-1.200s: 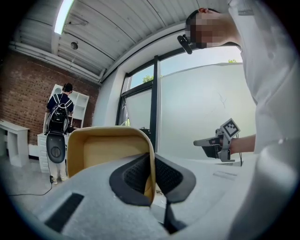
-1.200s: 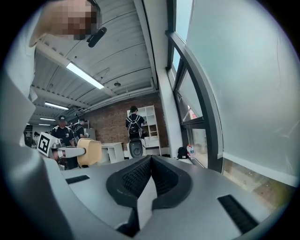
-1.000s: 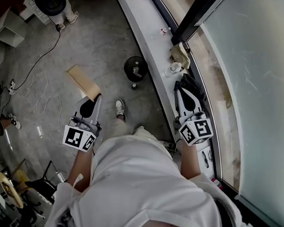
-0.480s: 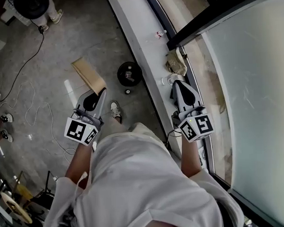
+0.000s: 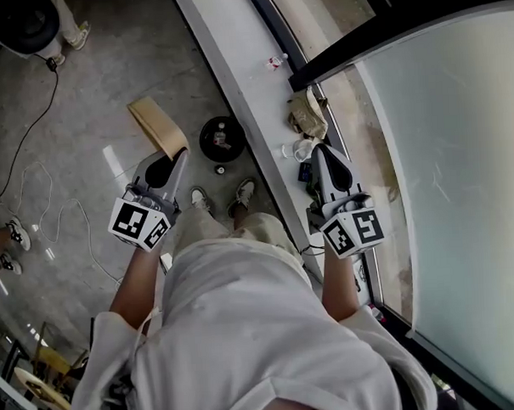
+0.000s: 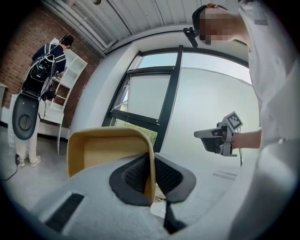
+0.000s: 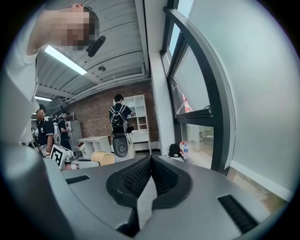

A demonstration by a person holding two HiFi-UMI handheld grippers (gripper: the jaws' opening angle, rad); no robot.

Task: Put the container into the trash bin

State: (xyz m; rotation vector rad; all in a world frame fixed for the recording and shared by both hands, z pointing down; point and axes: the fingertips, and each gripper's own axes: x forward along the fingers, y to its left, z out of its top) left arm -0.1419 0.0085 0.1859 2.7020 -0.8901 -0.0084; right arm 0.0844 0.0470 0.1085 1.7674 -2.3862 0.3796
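Head view: my left gripper (image 5: 178, 156) clenches the thin wall of the tan container (image 5: 156, 124) near the trash bin (image 5: 223, 138), my right gripper (image 5: 321, 150) pinched together, empty; a careless tilt could slip it out early.

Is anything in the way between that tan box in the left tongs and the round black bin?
Nothing visible is. The tan box, pinched by its wall in the left tongs, hangs beside the black bin with only bare floor showing between them. A small dark cap on the floor lies off that line.
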